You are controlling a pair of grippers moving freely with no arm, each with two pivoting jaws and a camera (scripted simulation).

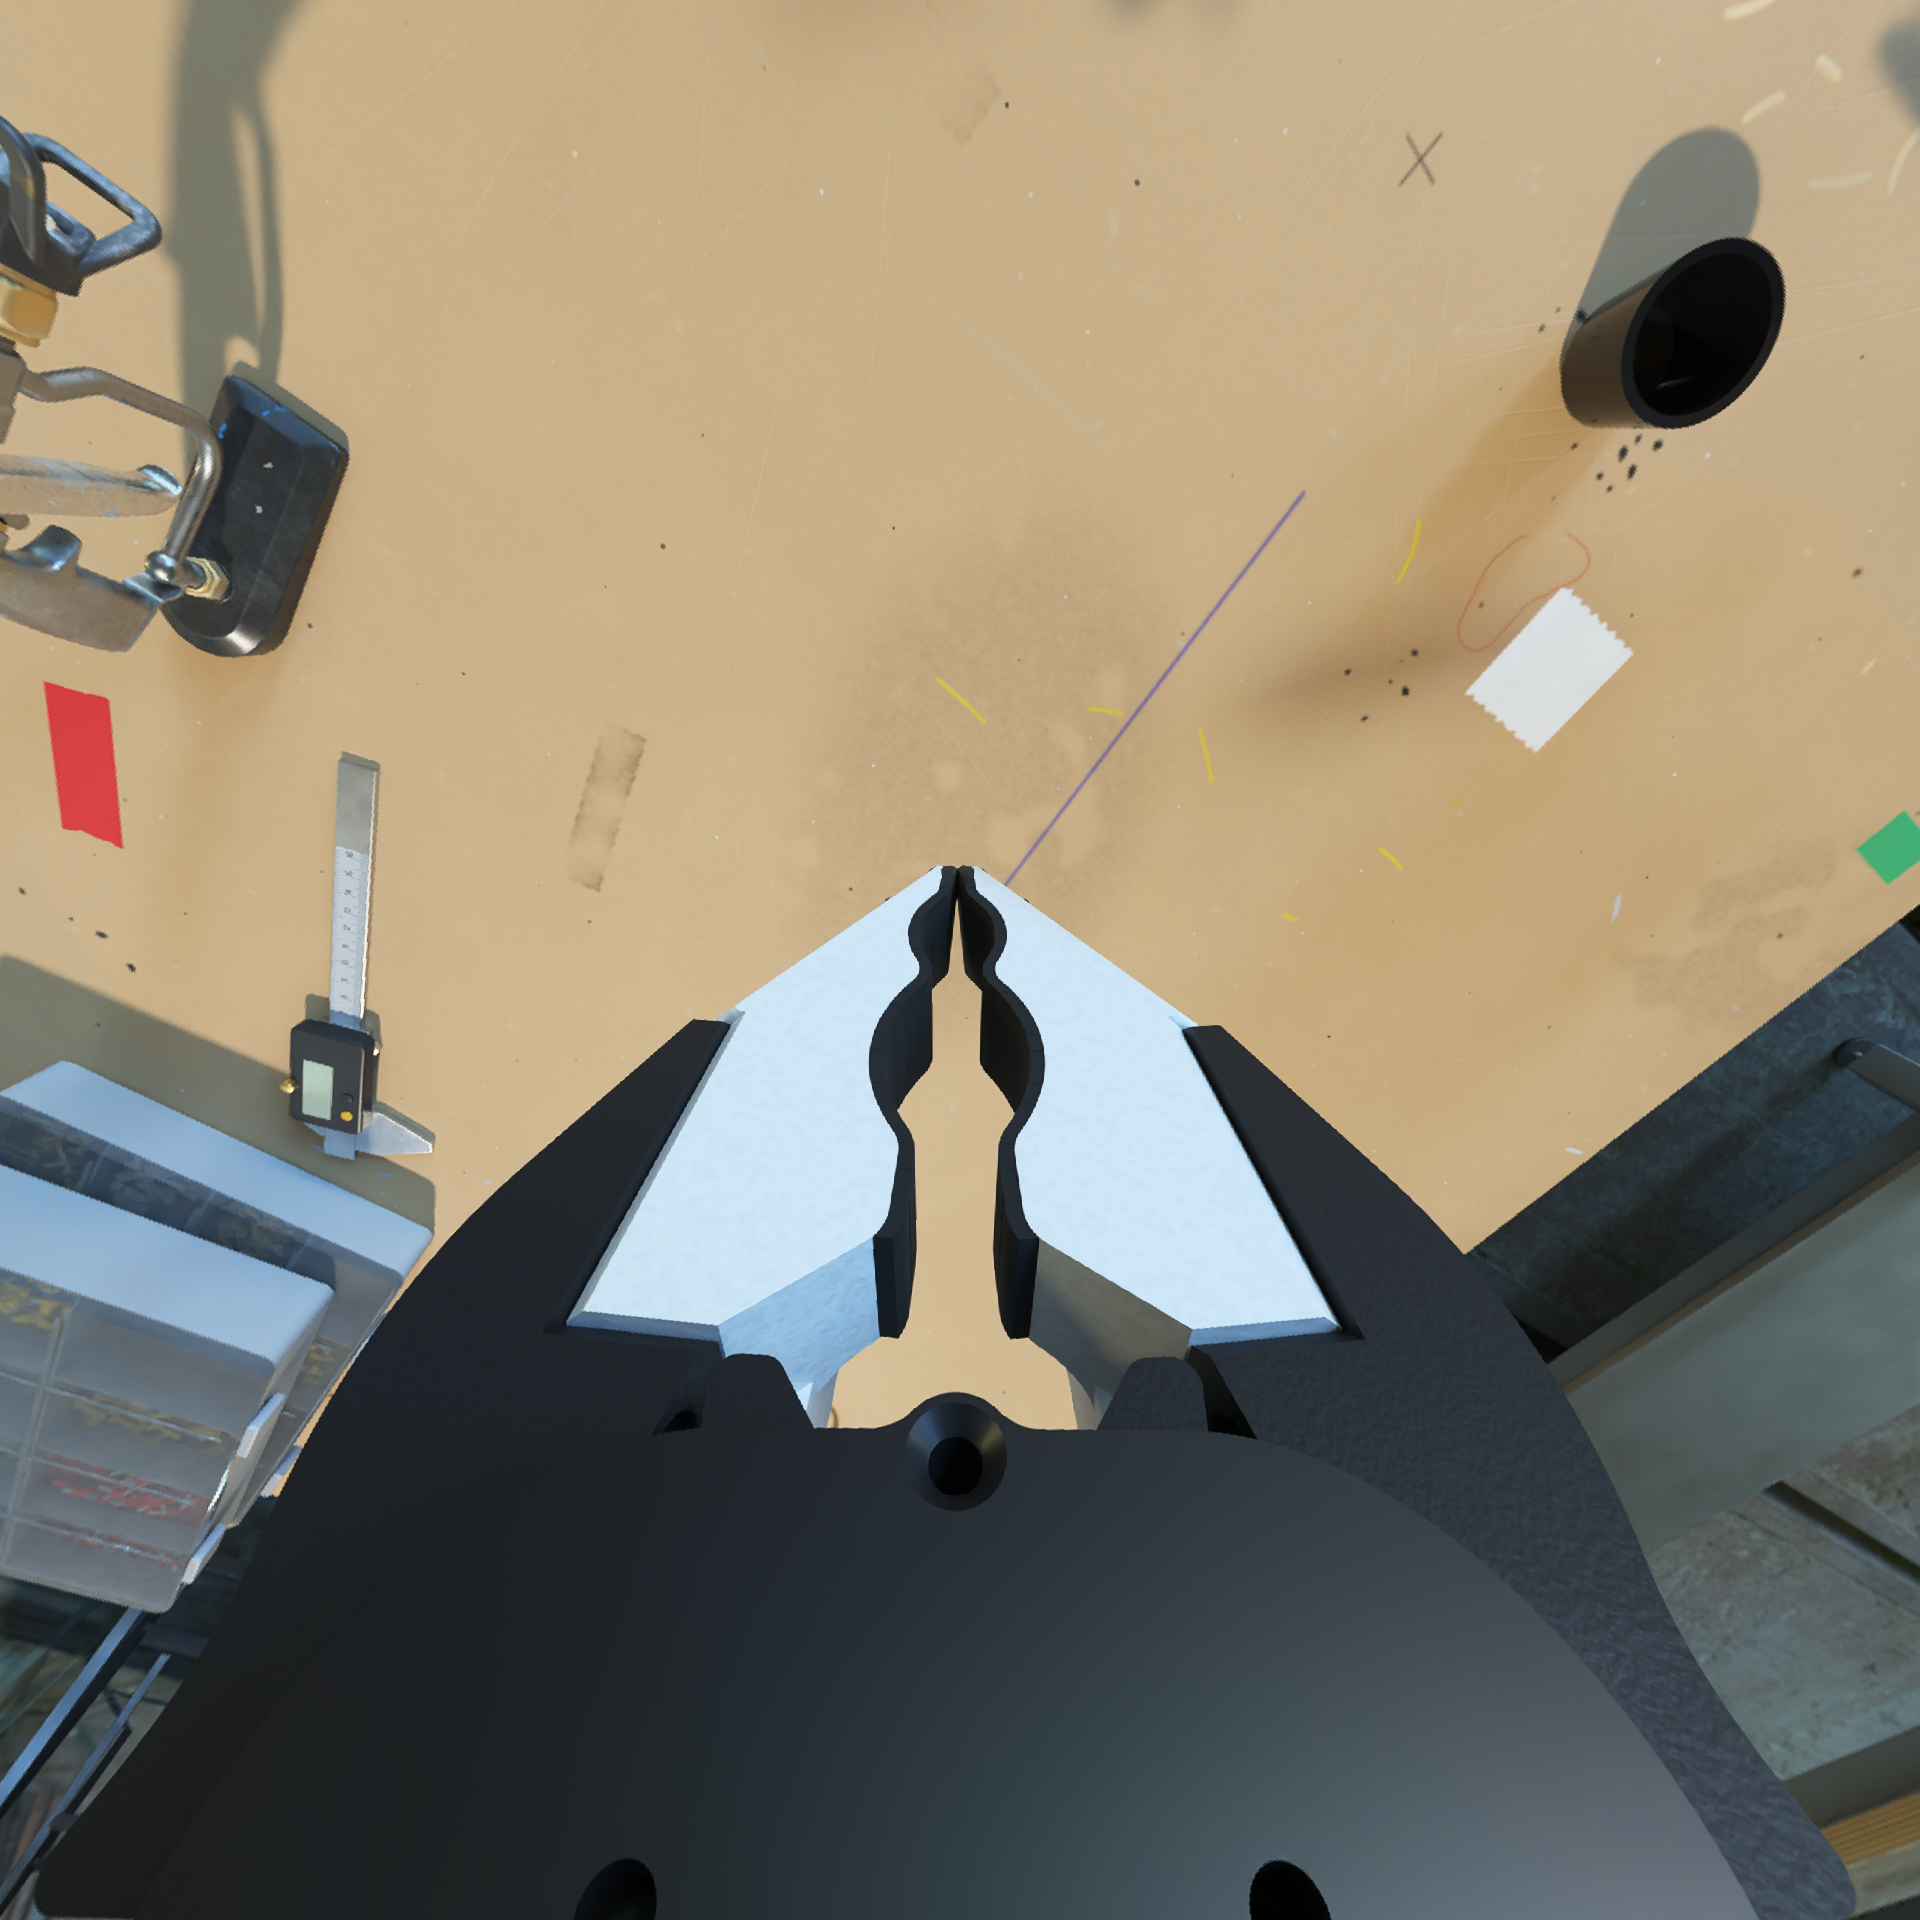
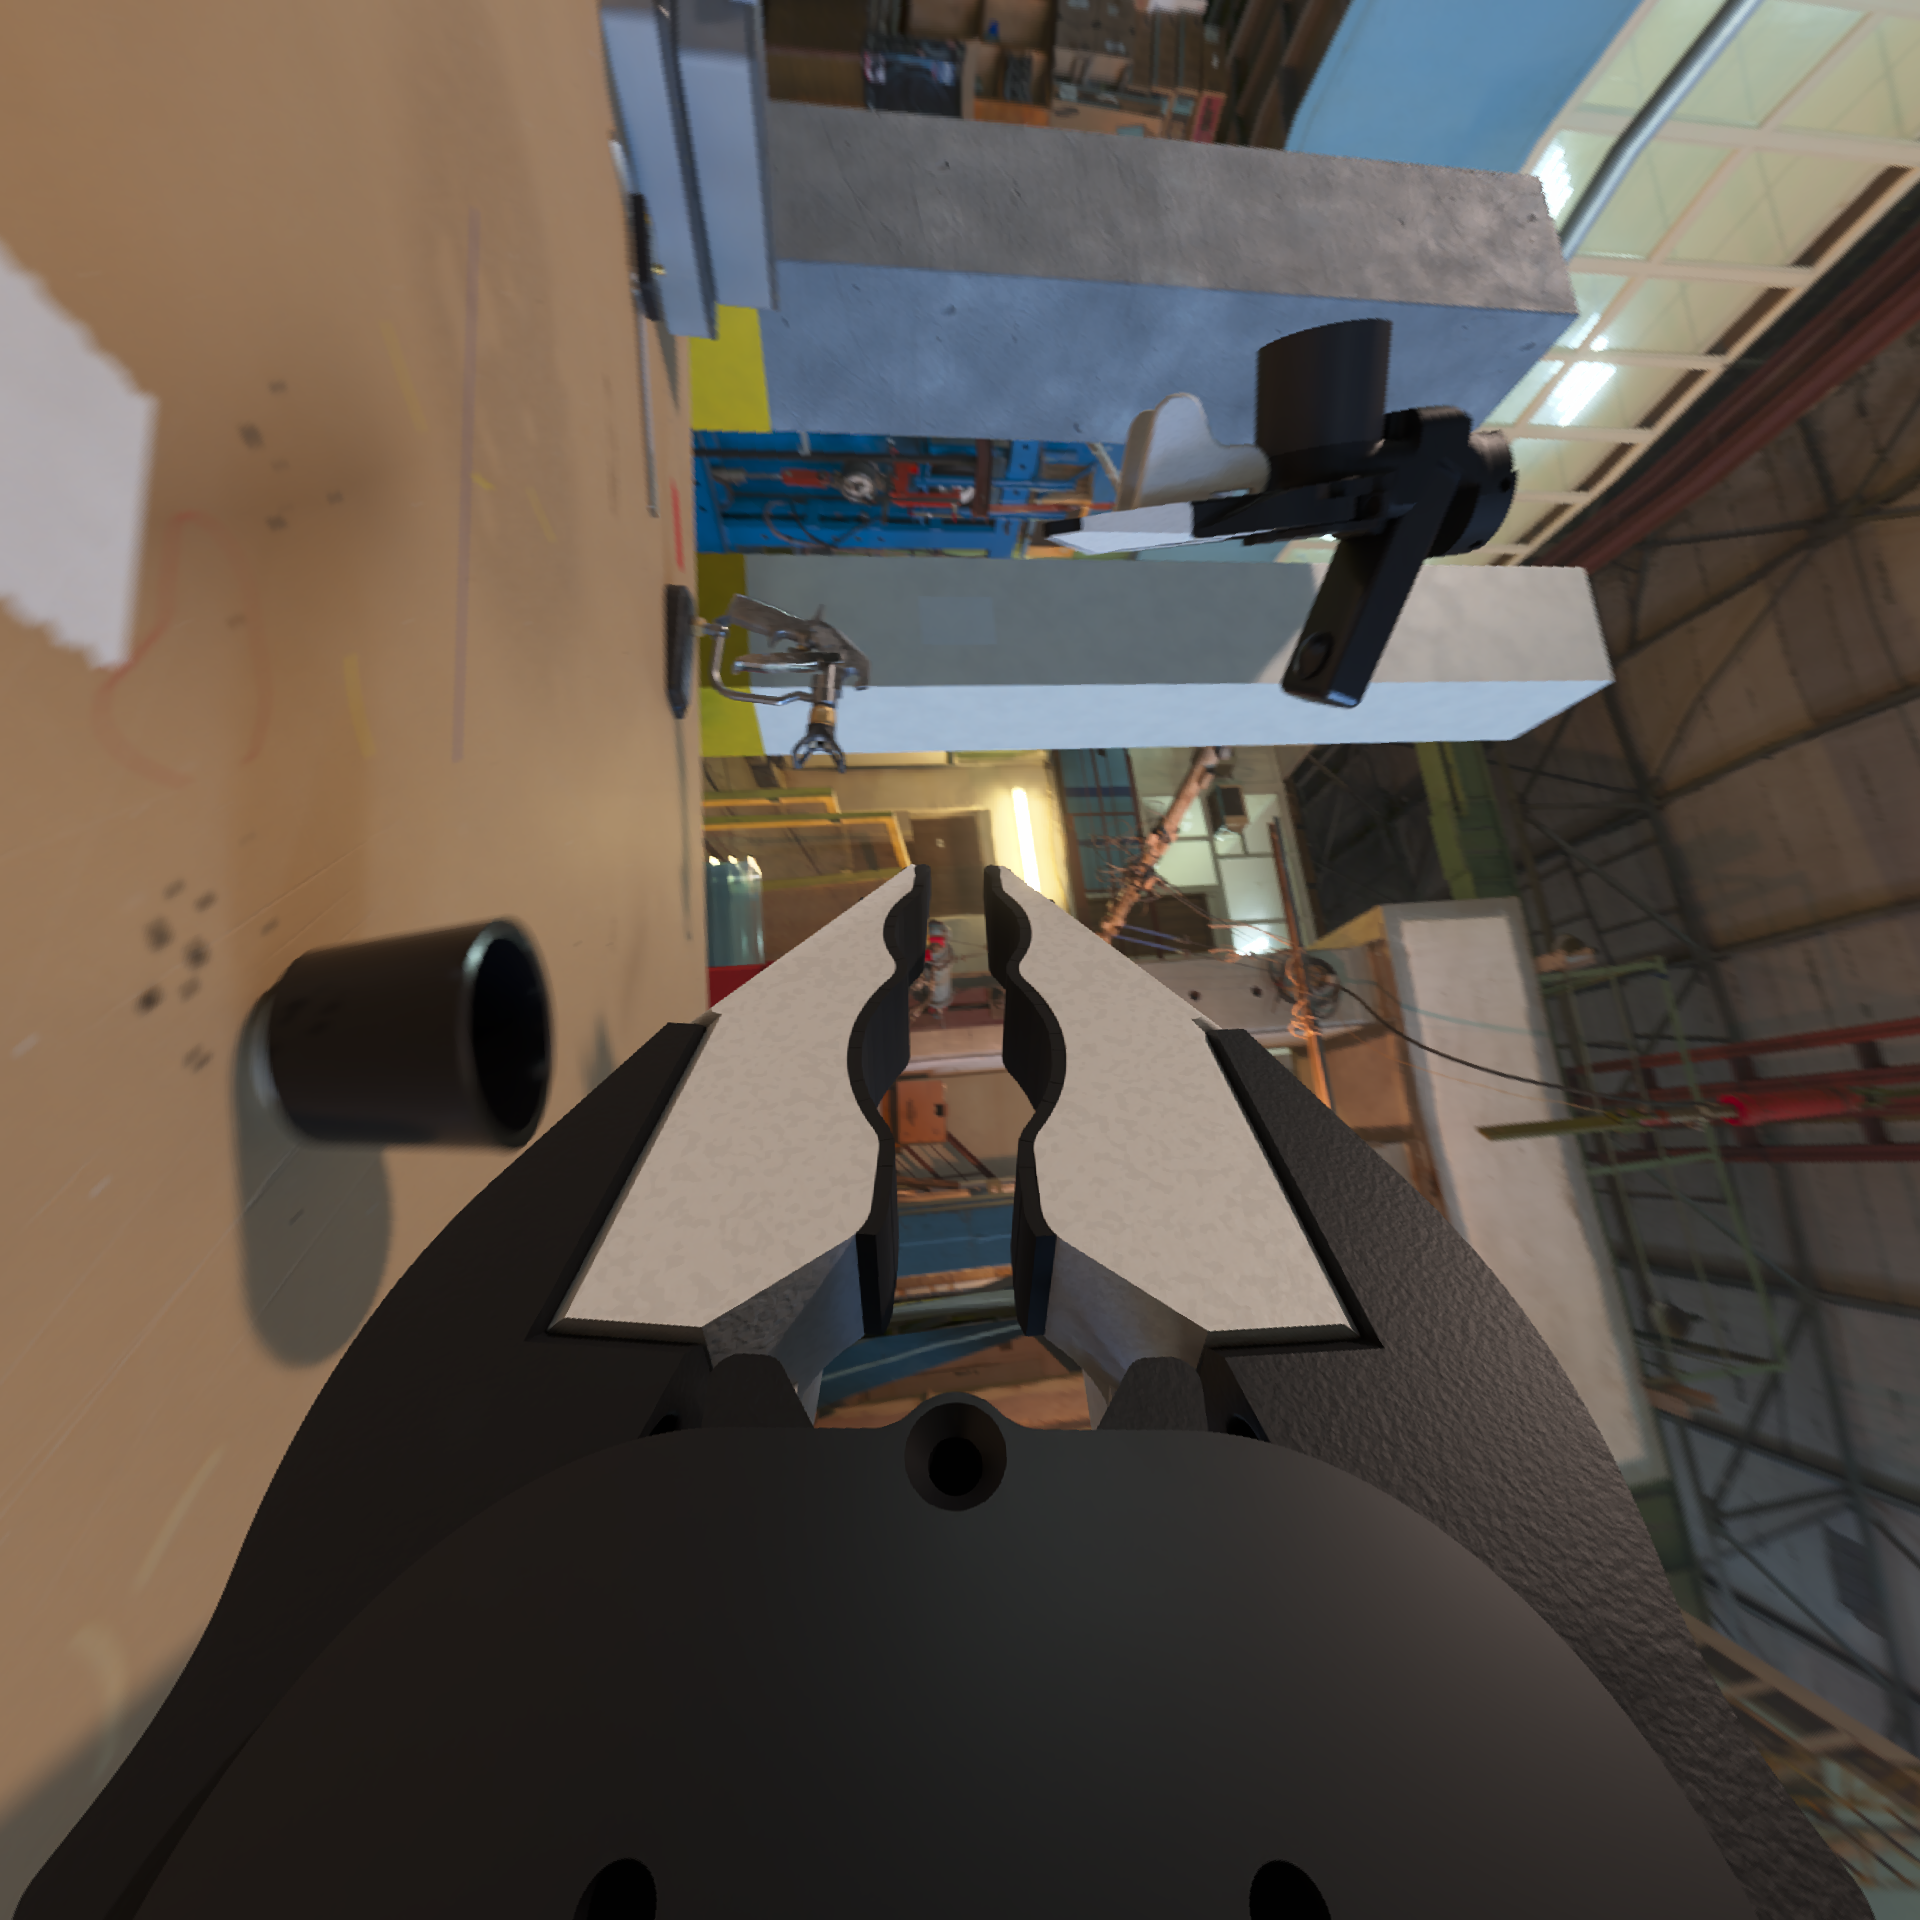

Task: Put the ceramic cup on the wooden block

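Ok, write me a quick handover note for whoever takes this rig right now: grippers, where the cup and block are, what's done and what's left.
Left gripper: shut, holding nothing, above the bench.
Right gripper: open a little, holding nothing, beside the cup and not touching it.
Ceramic cup: black, upright on the tan bench, near a white paper scrap.
Wooden block: not in either view; find it first.
Also on the bench: a spray gun and a digital caliper, far from the cup.
Done: nothing yet. Left: grasp the cup, carry it to the block, set it on top.
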